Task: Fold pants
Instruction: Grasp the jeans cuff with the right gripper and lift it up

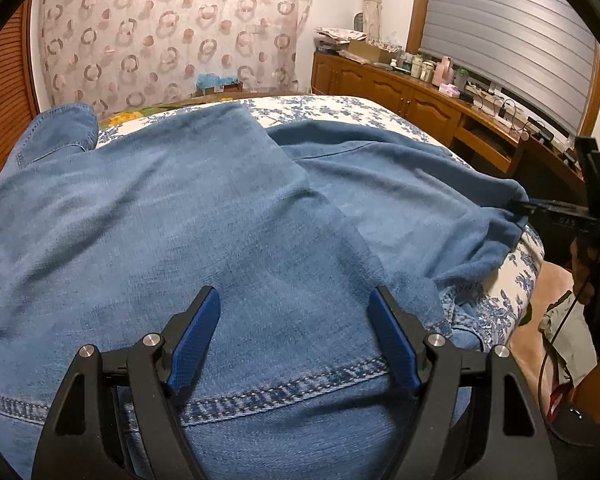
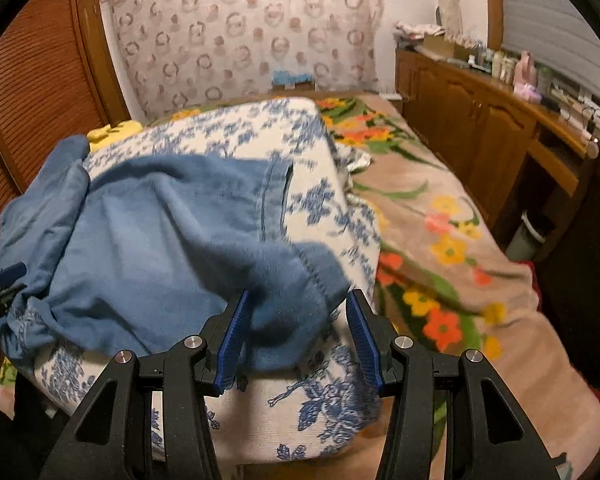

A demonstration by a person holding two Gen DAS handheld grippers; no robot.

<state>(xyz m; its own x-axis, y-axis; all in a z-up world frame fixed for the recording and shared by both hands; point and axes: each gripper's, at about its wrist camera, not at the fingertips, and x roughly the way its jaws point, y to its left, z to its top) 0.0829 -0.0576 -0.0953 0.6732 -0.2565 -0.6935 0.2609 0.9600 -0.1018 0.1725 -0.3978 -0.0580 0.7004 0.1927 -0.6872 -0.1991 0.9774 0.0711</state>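
The soft blue denim pants [image 1: 204, 216] lie spread on a thick pad with a white cover and blue flowers [image 2: 300, 412], which sits on the bed. One part looks folded over the rest, with a stitched hem close to the left claw [image 1: 294, 340]. So the folding seems started but not done; a bunched corner on the right side is not flat yet.

The left claw is wide open just above the cloth and holds nothing. The right claw [image 2: 296, 340] is open too, with the bunched blue corner [image 2: 288, 312] between its blue pads [image 2: 232, 340], not pinched.

Beside the pad is a pink blanket with orange and yellow flowers [image 2: 440, 248]. A long brown wooden cabinet with bottles on top [image 1: 400, 92] stands well apart. Nothing blocks the way.
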